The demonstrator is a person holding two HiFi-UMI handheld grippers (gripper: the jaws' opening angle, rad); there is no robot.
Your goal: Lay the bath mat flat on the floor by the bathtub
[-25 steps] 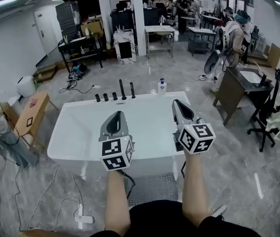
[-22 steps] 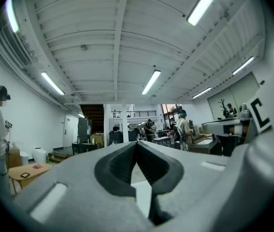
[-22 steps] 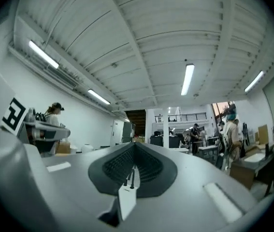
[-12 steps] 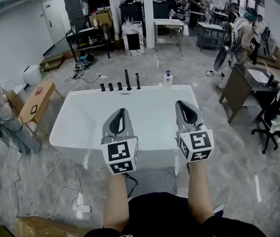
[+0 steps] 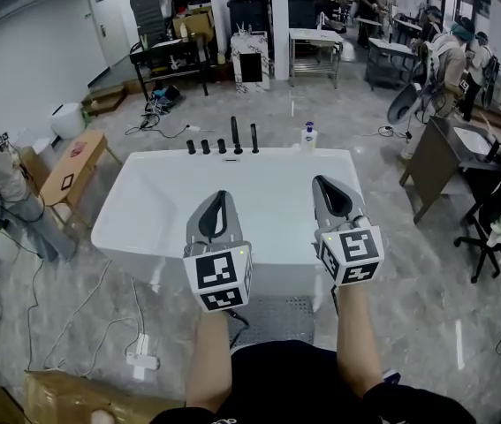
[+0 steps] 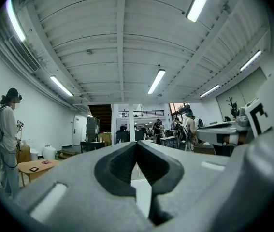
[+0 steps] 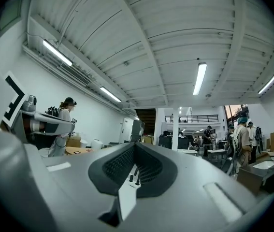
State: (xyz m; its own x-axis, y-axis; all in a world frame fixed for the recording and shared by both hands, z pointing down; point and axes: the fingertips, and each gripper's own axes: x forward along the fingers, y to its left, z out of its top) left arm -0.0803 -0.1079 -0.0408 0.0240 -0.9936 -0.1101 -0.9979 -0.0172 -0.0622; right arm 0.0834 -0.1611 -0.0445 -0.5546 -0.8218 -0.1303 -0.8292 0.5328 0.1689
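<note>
Head view shows the bath mat [image 5: 272, 318] lying flat on the floor [image 5: 427, 299] just beside the bathtub [image 5: 126, 237], so the task looks done. The left gripper [image 5: 218, 196] and right gripper [image 5: 322, 184] hover level over the tub, jaws closed on nothing. A cable [image 5: 82, 307] and power strip [image 5: 142, 360] lie off to the left, apart from the mat.
</note>
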